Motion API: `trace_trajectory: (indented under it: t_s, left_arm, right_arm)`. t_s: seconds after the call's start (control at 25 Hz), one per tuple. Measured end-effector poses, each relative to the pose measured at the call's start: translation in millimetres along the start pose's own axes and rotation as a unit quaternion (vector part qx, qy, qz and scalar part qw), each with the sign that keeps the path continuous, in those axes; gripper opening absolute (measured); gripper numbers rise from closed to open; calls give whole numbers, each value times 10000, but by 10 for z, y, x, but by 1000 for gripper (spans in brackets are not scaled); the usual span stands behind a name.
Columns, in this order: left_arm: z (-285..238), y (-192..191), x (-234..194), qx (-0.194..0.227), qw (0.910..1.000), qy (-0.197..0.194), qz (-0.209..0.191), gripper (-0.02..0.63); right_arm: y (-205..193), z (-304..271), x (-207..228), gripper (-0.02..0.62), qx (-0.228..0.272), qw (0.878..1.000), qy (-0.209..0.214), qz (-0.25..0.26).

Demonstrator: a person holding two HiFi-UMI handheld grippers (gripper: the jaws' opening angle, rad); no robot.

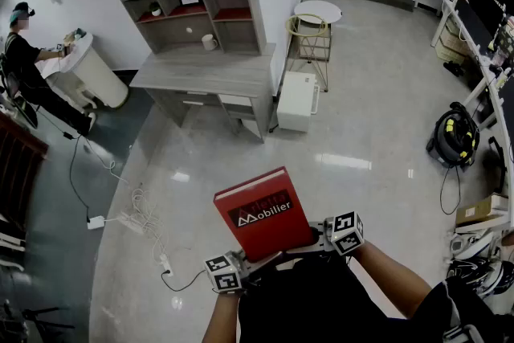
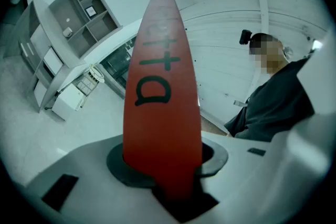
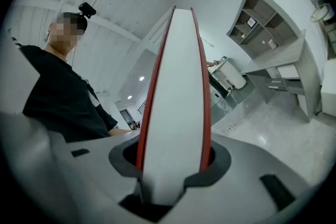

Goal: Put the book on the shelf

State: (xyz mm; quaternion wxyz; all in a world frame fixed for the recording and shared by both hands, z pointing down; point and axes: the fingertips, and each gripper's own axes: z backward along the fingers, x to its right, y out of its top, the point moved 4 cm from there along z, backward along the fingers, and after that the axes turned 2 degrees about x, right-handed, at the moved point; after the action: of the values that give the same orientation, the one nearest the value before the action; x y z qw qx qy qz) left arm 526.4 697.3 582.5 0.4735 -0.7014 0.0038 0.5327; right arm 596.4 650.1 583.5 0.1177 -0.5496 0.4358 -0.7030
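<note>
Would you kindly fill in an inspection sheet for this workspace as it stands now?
Surface: glossy pale floor.
Job's things: red book held up between both grippers; shelf on the desk across the room.
Clutter: white mug on the desk; white box beside it.
Grippers: left hand-held gripper shut on the book's spine; right hand-held gripper shut on its page edge.
Cables: white cords trail over the floor at left.
Surroundings: seated person at left; monitors at right.

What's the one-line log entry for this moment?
phase: carrying | left gripper: shut on book | right gripper: shut on book | shelf: not reached
</note>
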Motion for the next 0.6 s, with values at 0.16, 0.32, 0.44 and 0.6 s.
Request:
trace_trajectory:
  t_s: [0.16,0.32,0.44,0.6]
  left_arm:
    - [15,36,-93,44,10000,33,-3,163]
    - [48,61,-159,140,9997,90,167,164]
    - [119,151,-200,221,9994,146,224,164]
    - [219,389,-448,228,9993,112,274,164]
  right_arm:
    - [25,-30,98,164,-69,10000,-10,39]
    - [32,-82,182,164,-97,9997,83,-228]
    - [107,-176,249,167,-186,9990,194,-368]
    - [307,-341,493,176,-220,9991,103,-344]
